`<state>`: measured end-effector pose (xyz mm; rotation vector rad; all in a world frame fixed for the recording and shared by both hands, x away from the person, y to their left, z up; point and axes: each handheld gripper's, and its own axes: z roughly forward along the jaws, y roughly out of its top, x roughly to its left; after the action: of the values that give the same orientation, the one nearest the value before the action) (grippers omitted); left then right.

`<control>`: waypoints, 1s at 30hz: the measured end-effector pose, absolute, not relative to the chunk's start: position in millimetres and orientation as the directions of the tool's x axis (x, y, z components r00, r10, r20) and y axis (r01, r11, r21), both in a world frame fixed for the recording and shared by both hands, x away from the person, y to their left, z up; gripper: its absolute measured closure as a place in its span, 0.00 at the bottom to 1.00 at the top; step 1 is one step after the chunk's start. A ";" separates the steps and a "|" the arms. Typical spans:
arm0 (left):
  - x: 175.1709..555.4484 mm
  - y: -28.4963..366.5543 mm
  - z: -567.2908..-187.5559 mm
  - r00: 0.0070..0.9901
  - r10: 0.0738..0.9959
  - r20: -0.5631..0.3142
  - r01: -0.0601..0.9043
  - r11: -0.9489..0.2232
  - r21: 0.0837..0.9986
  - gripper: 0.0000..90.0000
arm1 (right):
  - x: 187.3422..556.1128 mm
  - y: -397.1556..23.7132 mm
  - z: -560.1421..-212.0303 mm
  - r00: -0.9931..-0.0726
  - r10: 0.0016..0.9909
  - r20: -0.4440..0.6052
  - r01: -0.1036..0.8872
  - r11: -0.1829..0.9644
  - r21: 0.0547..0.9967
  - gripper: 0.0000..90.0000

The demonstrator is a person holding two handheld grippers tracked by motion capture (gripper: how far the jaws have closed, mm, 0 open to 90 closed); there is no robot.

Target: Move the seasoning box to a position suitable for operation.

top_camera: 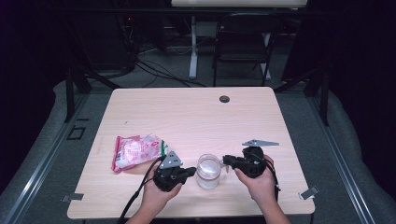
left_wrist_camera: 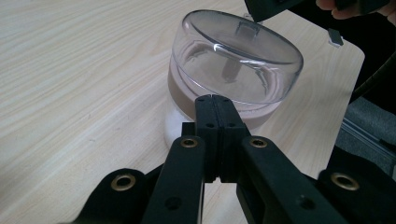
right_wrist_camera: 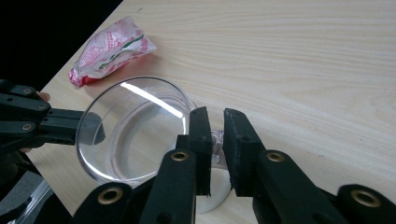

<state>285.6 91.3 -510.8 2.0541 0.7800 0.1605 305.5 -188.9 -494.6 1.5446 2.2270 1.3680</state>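
My two grippers are black plastic: the left gripper (top_camera: 190, 172) carries a grey three-cornered plate, as does the right gripper (top_camera: 225, 161). Brass-ringed screw holes dot their linkage arms, black cables trail back, and my forearms are unsleeved.

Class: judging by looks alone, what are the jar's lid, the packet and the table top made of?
Jar's lid: clear, glossy plastic, probably; it shows bright reflections and you can see through it.
Packet: thin printed plastic film, crinkled and shiny.
Table top: pale wood-grain surface, matt, likely laminate.
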 end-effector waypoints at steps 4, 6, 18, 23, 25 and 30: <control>285.5 91.3 -510.4 0.791 0.584 -0.182 0.467 -0.385 0.796 1.00 | 305.4 -189.4 -494.6 -0.477 0.792 0.380 0.697 0.078 0.713 0.91; 285.4 91.3 -510.3 0.790 0.585 -0.184 0.468 -0.382 0.797 1.00 | 305.4 -189.6 -494.8 -0.479 0.791 0.380 0.696 0.080 0.713 0.91; 285.6 91.8 -507.9 0.793 0.578 -0.191 0.466 -0.376 0.801 1.00 | 304.9 -190.0 -495.5 -0.476 0.792 0.382 0.694 0.071 0.717 0.92; 284.8 89.7 -508.7 0.796 0.573 -0.193 0.468 -0.381 0.797 1.00 | 304.7 -190.0 -495.7 -0.475 0.792 0.384 0.693 0.068 0.717 0.92; 284.6 89.3 -508.6 0.797 0.572 -0.192 0.466 -0.381 0.799 1.00 | 304.6 -190.2 -495.8 -0.476 0.792 0.384 0.693 0.069 0.718 0.92; 284.6 88.2 -508.3 0.801 0.569 -0.186 0.459 -0.386 0.800 0.99 | 304.1 -190.2 -496.0 -0.472 0.798 0.376 0.690 0.069 0.720 0.88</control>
<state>284.6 88.2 -508.3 2.0440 0.7620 0.1466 304.1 -190.2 -496.0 1.5460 2.2066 1.3703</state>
